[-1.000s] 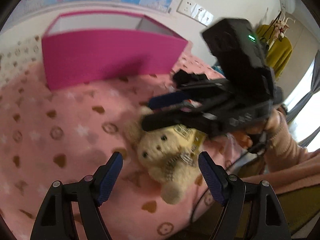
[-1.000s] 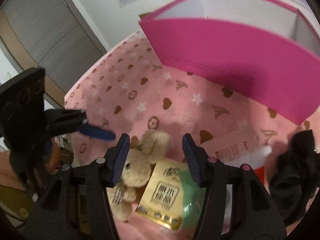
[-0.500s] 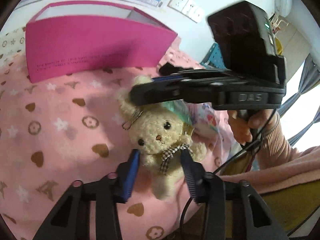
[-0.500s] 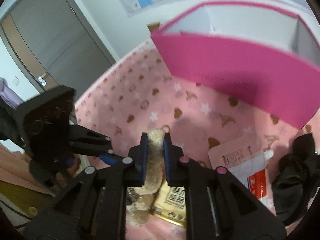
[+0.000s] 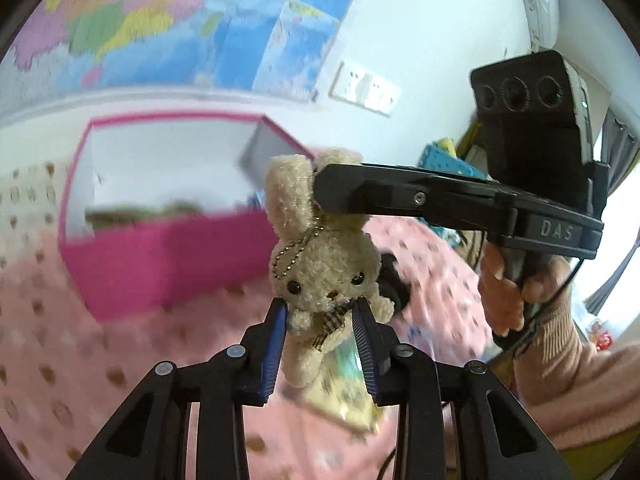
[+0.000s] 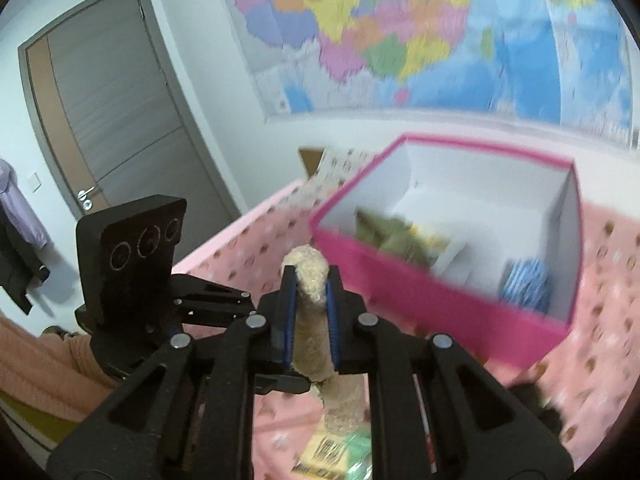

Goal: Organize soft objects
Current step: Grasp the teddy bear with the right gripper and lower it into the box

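Both sets of jaws are seen pinched on one plush rabbit [image 5: 320, 276]: the left gripper [image 5: 319, 320] is clamped on the toy's body at the neck bow, and the right gripper [image 6: 311, 292] is pressed onto one long ear, the other ear being left free. The rabbit is thus held in the air, stretched between the two tools above the pink patterned blanket [image 5: 60, 340] and in front of the pink box [image 6: 440, 292], which stands open with a green soft item [image 6: 384, 232] and a blue striped cloth [image 6: 524, 284] already inside.

Risks, as judged from this arrangement:

- Strain on the ear seam may be caused if the grippers are drawn apart — a two-point hold on a small toy leaves little slack.
- The bead chain [image 5: 294, 256] hanging by the head may be snagged on a blue finger pad [image 5: 274, 344] when one hold is released.
- The toy may be dropped short of the box if both holds are loosened together, since it is not yet over the opening.
- The yellow packet [image 6: 328, 452] lying below on the blanket may be struck or dragged if the rabbit is lowered early.

Background blur limits finer detail.
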{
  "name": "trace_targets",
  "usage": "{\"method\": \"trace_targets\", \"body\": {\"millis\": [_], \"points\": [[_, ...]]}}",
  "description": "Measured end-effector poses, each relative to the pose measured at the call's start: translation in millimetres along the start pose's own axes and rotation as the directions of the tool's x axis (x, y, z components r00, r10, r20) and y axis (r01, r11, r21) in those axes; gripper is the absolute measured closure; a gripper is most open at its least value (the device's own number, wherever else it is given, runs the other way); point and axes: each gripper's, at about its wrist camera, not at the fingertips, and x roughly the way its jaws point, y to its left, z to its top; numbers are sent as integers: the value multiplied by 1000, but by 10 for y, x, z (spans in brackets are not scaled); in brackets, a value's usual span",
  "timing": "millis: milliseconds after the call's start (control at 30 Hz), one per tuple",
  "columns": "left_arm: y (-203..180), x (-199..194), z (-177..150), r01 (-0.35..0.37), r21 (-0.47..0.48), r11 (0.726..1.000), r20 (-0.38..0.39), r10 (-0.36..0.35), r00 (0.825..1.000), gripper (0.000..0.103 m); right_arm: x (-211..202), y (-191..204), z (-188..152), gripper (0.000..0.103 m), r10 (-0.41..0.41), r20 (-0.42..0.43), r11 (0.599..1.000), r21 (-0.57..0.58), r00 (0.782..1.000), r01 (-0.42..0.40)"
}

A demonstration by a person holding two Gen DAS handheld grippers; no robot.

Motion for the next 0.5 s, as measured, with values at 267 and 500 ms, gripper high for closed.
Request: {"method": "trace_targets", "body": {"millis": [267, 500], "points": [[132, 144, 667, -92, 28, 995, 52, 90, 995, 70, 125, -438, 455, 88, -73, 64, 997, 14, 995, 73], [388, 565, 972, -166, -13, 986, 17, 167, 986, 70, 428, -928, 588, 88, -104, 11, 992, 76, 994, 103]]}}
